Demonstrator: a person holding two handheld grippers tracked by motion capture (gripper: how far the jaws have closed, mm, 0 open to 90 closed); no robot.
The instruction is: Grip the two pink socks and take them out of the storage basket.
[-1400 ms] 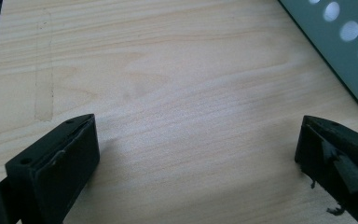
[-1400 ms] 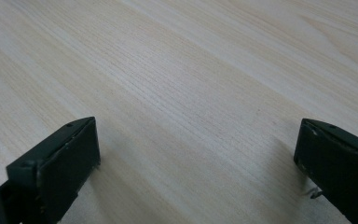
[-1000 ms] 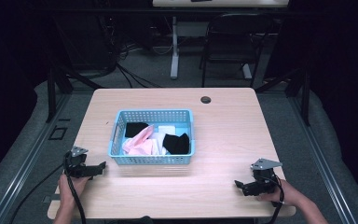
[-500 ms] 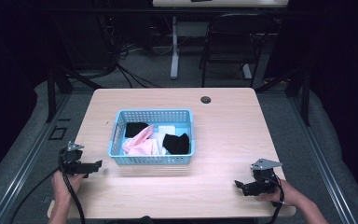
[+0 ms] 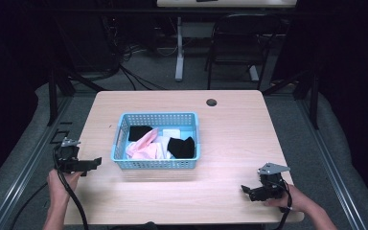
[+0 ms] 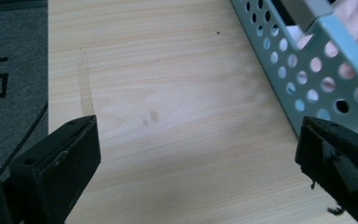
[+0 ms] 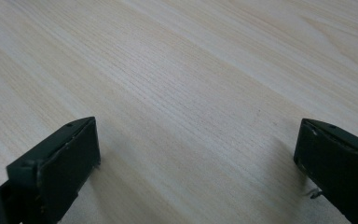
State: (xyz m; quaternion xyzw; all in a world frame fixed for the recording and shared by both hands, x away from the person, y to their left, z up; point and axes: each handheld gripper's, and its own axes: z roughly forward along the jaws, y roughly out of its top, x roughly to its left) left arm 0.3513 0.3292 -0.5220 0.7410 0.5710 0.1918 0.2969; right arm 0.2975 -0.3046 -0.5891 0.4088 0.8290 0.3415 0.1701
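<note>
Light-blue perforated plastic basket (image 5: pixel 158 142) mid-bench on the pale wood bench (image 5: pixel 230 134), holding pink cloth (image 5: pixel 141 146), black cloth (image 5: pixel 181 146) and white cloth (image 5: pixel 171 133). Small dark round grommet (image 5: pixel 212 102) near far edge. Nothing between grippers and basket. Left gripper (image 5: pixel 97 162) just beside basket's left wall, fingers (image 6: pixel 60 163) spread wide, empty. Right gripper (image 5: pixel 245 189) well apart near front-right corner, fingers (image 7: pixel 58 161) spread wide, empty, over bare wood.
</note>
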